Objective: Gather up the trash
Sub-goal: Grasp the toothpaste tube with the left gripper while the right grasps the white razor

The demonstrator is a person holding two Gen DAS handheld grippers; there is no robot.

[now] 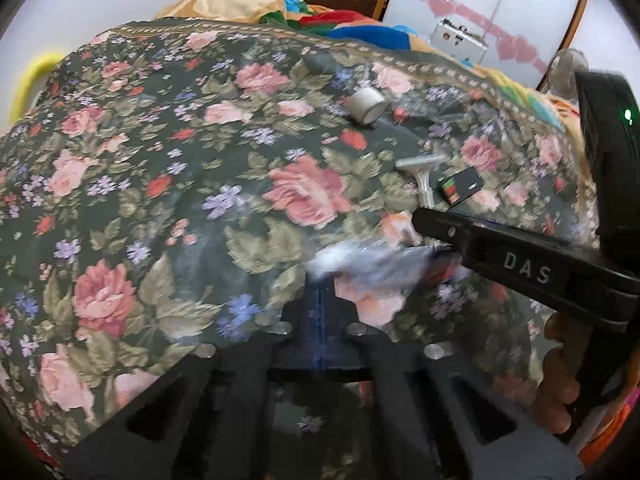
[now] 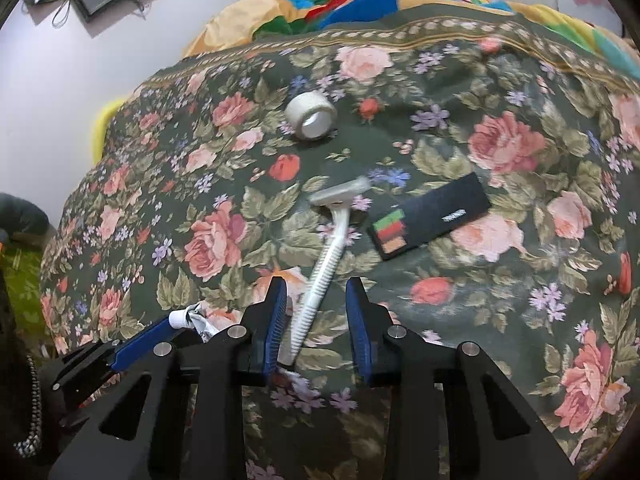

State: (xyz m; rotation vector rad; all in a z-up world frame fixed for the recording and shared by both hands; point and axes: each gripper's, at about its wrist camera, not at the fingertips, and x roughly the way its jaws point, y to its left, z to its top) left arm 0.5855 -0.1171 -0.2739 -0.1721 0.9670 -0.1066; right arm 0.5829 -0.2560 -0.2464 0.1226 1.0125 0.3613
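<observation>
floral bedspread (image 2: 500,312) across a bed, bright quilt (image 2: 320,0) bunched at its far end. left gripper (image 1: 322,276) clenched on a crumpled tube with a white cap (image 2: 188,318), blurred in its own view. right gripper (image 2: 316,312) parted astride the handle of a white disposable razor (image 2: 320,264), pads not pressing. near the razor head a dark card (image 2: 432,220); farther off a tape roll (image 2: 312,116)
</observation>
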